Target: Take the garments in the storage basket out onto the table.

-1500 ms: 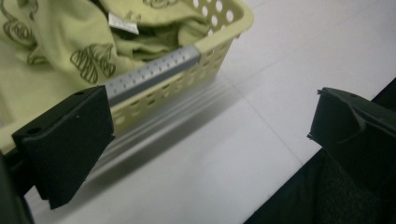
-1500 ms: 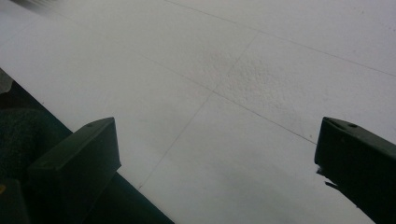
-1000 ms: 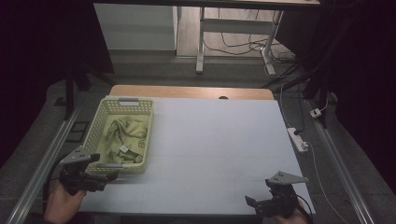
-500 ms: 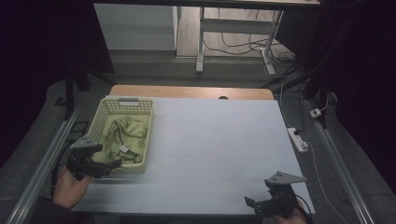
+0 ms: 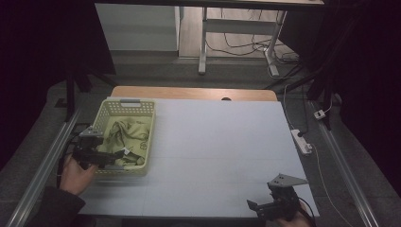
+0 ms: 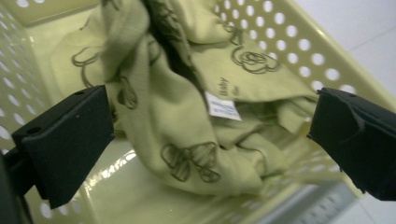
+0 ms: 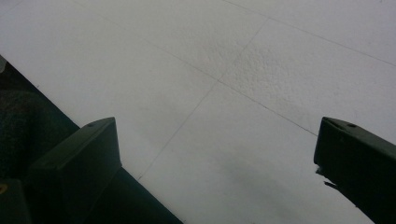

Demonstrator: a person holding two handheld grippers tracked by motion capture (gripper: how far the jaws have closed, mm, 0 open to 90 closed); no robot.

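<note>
From the high view I see my left tongs [image 5: 101,158] reaching over the near left corner of the pale green basket [image 5: 144,142], which sits at the left side of the white surface [image 5: 222,151]. A crumpled green garment [image 5: 124,137] lies inside the basket. My right tongs [image 5: 265,208] hang at the near right edge of the surface, well apart from the basket.

In the left gripper view, my left tongs [image 6: 210,135] are spread wide, one jaw on each side of the garment [image 6: 187,135], which is printed with dark outline figures and carries a small white label [image 6: 222,106]. The perforated basket wall [image 6: 299,46] runs behind it.

In the right gripper view, my right tongs [image 7: 219,158] are released, jaws wide apart above the bare surface [image 7: 224,70], grasping nothing.
</note>
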